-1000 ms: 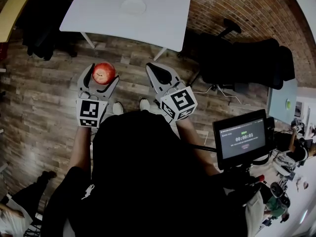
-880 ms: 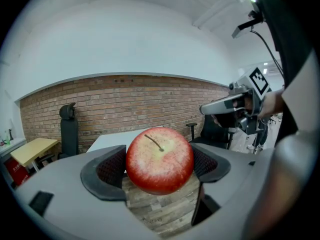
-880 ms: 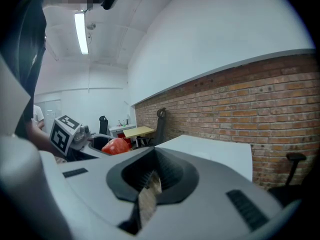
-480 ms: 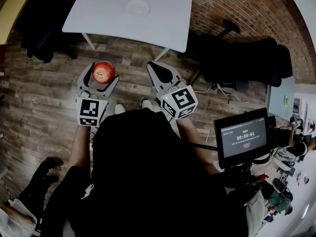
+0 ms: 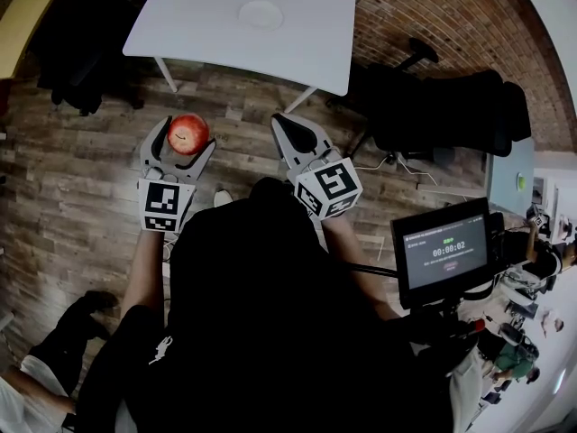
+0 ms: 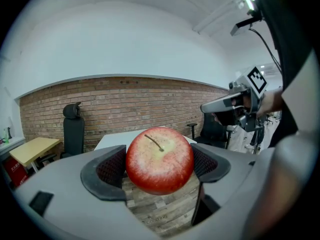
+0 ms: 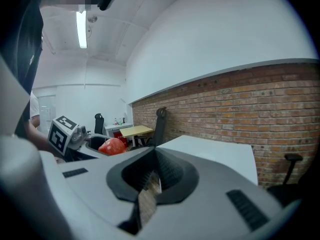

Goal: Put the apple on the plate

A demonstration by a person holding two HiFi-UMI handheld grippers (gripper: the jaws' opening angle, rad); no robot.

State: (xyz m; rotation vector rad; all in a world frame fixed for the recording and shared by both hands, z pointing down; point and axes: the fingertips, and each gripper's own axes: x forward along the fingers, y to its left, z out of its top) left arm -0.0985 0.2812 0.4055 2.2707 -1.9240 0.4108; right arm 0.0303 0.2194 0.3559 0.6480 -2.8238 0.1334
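Note:
A red apple (image 5: 189, 133) with a yellowish top and a stem sits between the jaws of my left gripper (image 5: 185, 135), which is shut on it above the wooden floor. In the left gripper view the apple (image 6: 159, 159) fills the space between both black pads. My right gripper (image 5: 290, 133) is beside it, shut with nothing held; its pads (image 7: 150, 176) nearly meet. A white plate (image 5: 261, 13) lies on the white table (image 5: 180, 25) ahead of both grippers. The right gripper view shows the apple (image 7: 113, 146) at the left and the table (image 7: 210, 149) ahead.
A brick wall (image 5: 433, 16) runs behind the table. Black office chairs (image 5: 451, 106) stand at the right, another chair (image 6: 73, 129) and a yellow desk (image 6: 35, 151) at the left. A monitor on a stand (image 5: 444, 253) is by my right side. A person's legs (image 5: 54, 368) show lower left.
The table and plate have drifted lower and a little right in the head view as I step toward them. Both grippers keep their pose; the apple stays gripped.

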